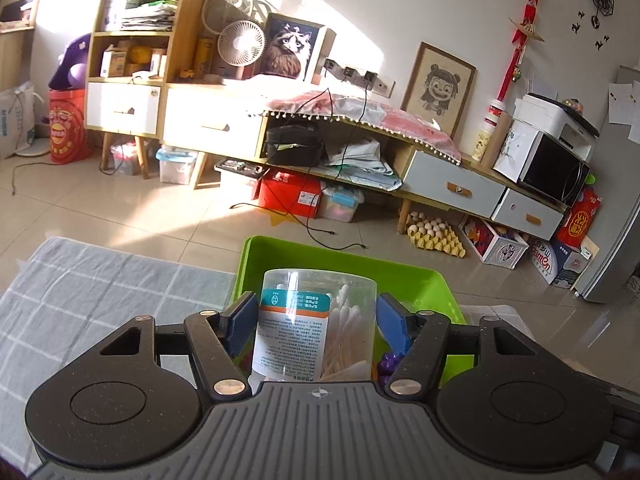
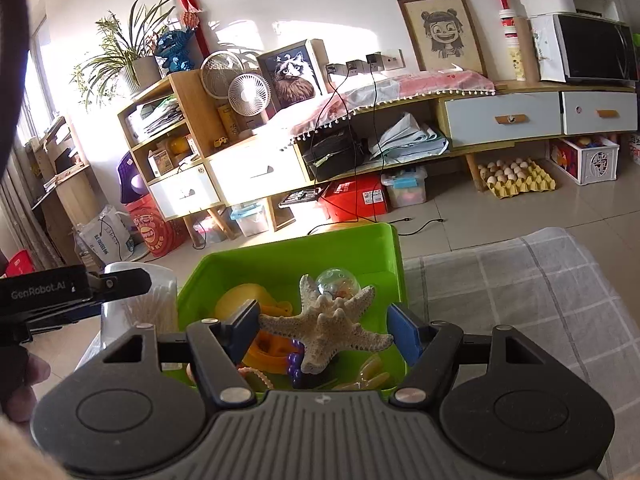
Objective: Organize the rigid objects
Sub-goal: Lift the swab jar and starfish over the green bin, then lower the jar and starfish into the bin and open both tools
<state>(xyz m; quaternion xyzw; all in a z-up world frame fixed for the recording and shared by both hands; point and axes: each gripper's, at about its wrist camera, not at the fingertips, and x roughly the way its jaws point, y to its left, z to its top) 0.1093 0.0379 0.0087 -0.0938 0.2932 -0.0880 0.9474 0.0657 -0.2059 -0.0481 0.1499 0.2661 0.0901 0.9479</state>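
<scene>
Above green bin (image 2: pixel 394 256): left jaws clamp swab jar (image 1: pixel 316 328); right jaws clamp starfish (image 2: pixel 324 330).

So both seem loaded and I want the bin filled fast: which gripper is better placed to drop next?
Right. Its hand-held gripper holds the starfish over the bin; the left's jar seems nearer the edge.

Bin (image 2: pixel 288 260) contents partly behind starfish (image 2: pixel 324 326)

One green bin (image 2: pixel 288 256), one starfish (image 2: pixel 324 328), one cotton-swab jar (image 1: pixel 316 324), two fans (image 1: pixel 241 43).
</scene>
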